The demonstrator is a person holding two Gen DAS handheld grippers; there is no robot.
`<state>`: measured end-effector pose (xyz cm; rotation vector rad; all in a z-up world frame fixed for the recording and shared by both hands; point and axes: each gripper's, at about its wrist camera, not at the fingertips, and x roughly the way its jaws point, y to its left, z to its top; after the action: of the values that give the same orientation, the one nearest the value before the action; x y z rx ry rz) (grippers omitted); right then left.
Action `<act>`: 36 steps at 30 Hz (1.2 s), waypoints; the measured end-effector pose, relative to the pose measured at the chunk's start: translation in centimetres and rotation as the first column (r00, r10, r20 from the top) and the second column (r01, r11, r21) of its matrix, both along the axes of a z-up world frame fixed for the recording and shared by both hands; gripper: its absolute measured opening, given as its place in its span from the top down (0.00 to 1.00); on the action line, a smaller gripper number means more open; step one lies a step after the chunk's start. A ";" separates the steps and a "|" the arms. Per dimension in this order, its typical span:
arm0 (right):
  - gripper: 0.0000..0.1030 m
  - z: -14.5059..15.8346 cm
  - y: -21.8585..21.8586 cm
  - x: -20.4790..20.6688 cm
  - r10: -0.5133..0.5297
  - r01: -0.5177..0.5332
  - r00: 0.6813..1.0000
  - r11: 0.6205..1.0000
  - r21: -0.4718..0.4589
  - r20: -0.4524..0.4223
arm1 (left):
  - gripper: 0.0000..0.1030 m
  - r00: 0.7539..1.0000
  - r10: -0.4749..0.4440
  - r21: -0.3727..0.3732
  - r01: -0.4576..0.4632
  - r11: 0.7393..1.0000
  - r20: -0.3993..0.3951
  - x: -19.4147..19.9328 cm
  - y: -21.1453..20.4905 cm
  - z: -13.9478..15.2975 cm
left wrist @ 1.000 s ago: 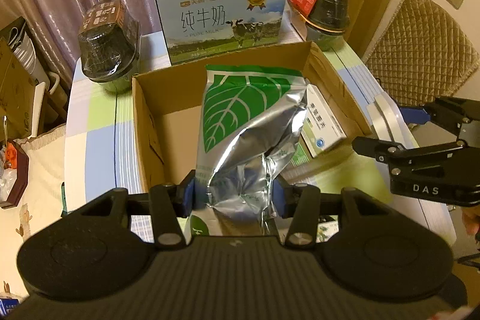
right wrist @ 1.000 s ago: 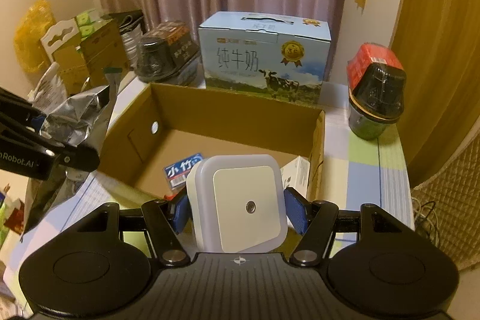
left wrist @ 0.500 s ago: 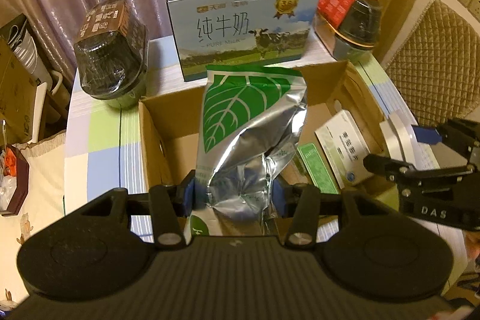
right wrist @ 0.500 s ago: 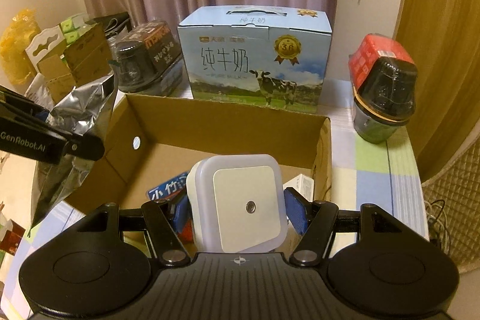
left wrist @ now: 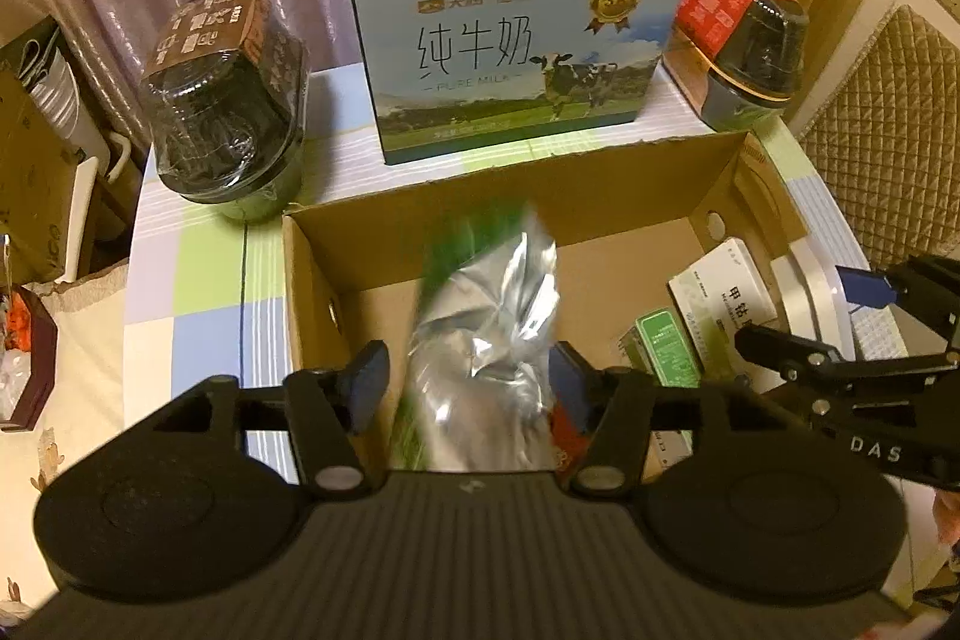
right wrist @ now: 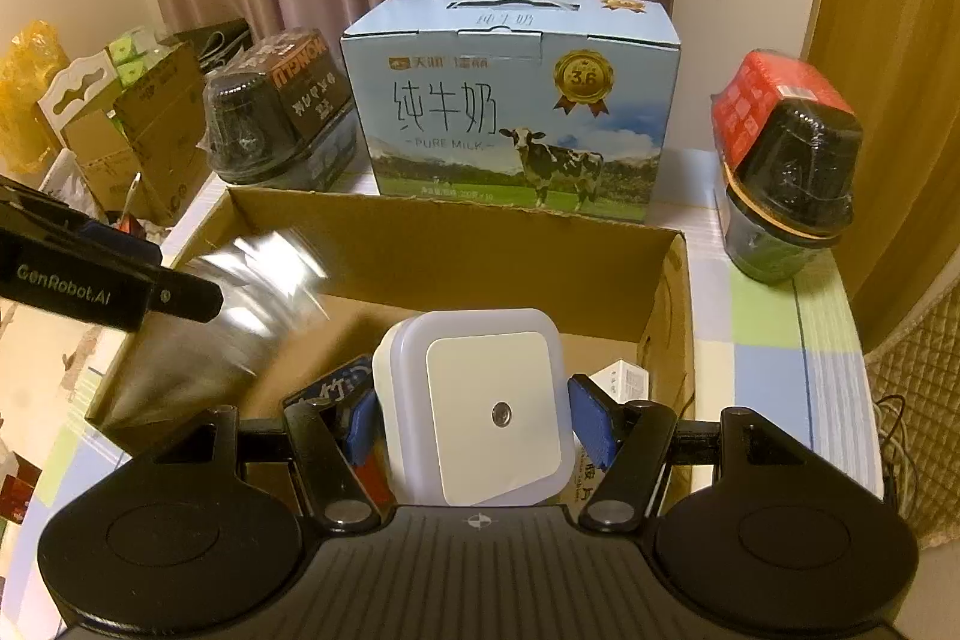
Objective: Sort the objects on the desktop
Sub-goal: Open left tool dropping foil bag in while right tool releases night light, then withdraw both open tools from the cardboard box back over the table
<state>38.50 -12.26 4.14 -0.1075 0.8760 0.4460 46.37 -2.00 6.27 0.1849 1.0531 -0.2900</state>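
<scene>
The left tongs (left wrist: 465, 379) had just been opening; the foil bag (left wrist: 486, 340), blurred, was dropping into the cardboard box (left wrist: 600, 184). The right tongs (right wrist: 477, 418) were clamped on the white night light (right wrist: 480, 400), probably next.

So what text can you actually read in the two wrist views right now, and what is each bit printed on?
"纯牛奶" and "PURE MILK": front of the milk carton.
"3.6": gold medal on the same carton.
"GenRobot.AI": side of the left gripper.
"DAS": side of the right gripper.
"MONCLU", upside down and uncertain: label of the dark wrapped tub.
Print on the red-topped tub, the green box and the white box: too small or blurred.
</scene>
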 end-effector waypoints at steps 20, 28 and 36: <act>0.19 0.1 1.5 -0.8 0.023 -0.025 0.999 0.999 0.047 0.046 | 0.36 1.000 0.002 0.003 -0.002 1.000 0.023 -3.1 3.0 -0.8; 0.19 0.7 0.1 -2.2 0.007 -0.009 0.999 0.999 0.045 0.038 | 0.35 0.999 0.004 -0.010 -0.004 1.000 0.037 -5.0 4.1 -0.4; 0.14 1.2 -2.1 -5.4 -0.015 0.015 1.000 0.999 0.041 0.014 | 0.30 0.998 0.010 -0.027 -0.009 1.000 0.054 -8.7 5.3 0.4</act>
<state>33.08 -14.39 5.31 -0.0670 0.8525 0.4483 37.64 3.30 6.65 0.1631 0.9955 -0.2884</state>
